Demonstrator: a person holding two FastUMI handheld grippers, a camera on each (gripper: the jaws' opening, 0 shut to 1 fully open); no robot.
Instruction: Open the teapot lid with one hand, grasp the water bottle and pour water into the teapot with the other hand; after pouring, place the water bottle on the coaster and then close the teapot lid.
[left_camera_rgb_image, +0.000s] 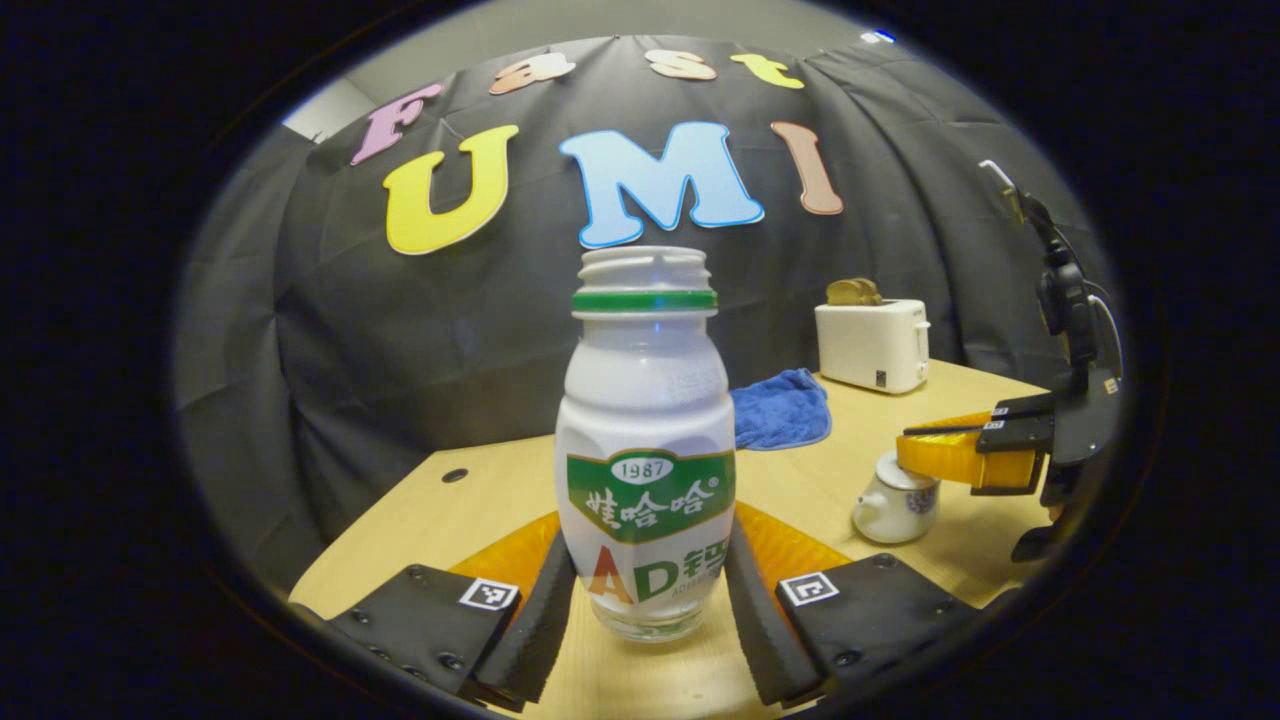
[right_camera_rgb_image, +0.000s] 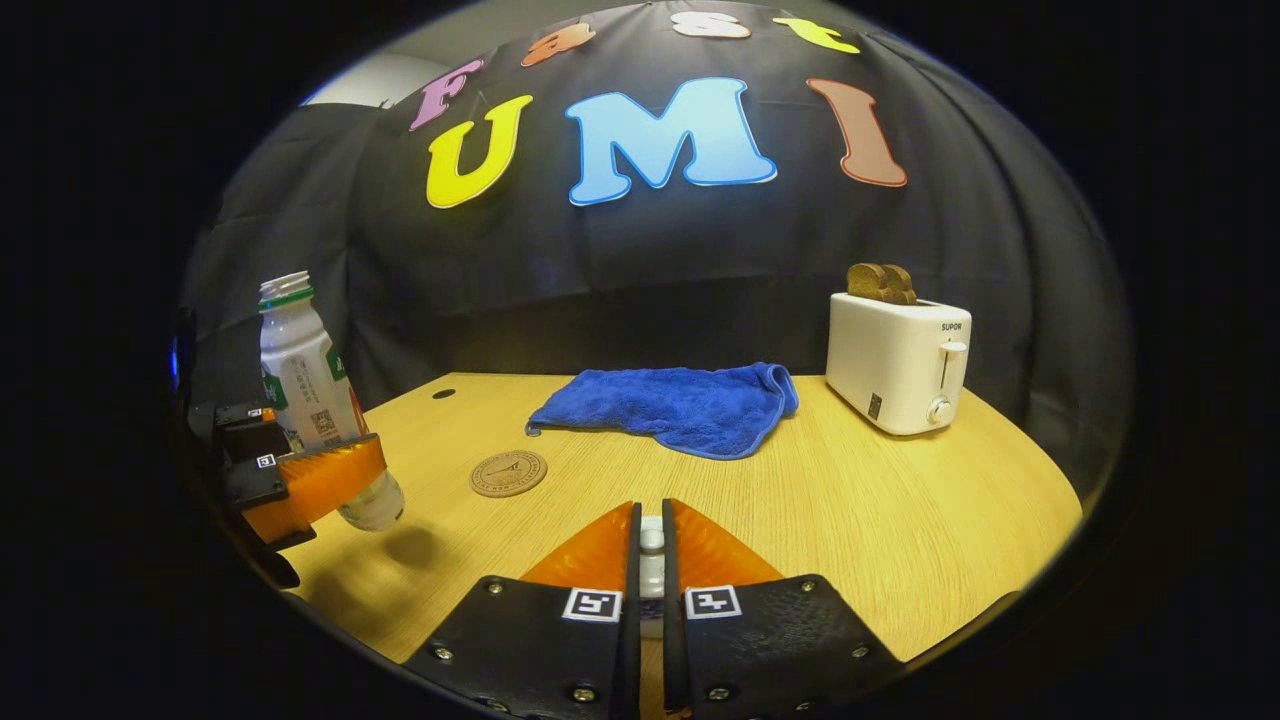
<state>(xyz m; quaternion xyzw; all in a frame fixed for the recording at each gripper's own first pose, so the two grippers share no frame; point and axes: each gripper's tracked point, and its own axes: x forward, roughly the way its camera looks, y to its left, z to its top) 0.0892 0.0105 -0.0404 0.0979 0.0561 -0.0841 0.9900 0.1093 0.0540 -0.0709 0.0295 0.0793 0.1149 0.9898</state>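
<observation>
Water bottle (left_camera_rgb_image: 645, 440): white, green label, green neck ring, uncapped, clamped between the left gripper (left_camera_rgb_image: 648, 600) fingers, lifted off the table (right_camera_rgb_image: 850, 520). Right gripper (right_camera_rgb_image: 650, 545) clenched on the teapot lid (right_camera_rgb_image: 651, 540); left gripper view shows it over the white teapot (left_camera_rgb_image: 893, 505). Right gripper view adds the round coaster (right_camera_rgb_image: 508, 472) near the blue towel (right_camera_rgb_image: 680, 405).

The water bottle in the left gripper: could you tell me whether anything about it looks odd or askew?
Nothing is spilled or damaged. The water bottle has no cap, leans slightly and is lifted off the table in the left gripper, its shadow below. That fits carrying it to pour.
</observation>
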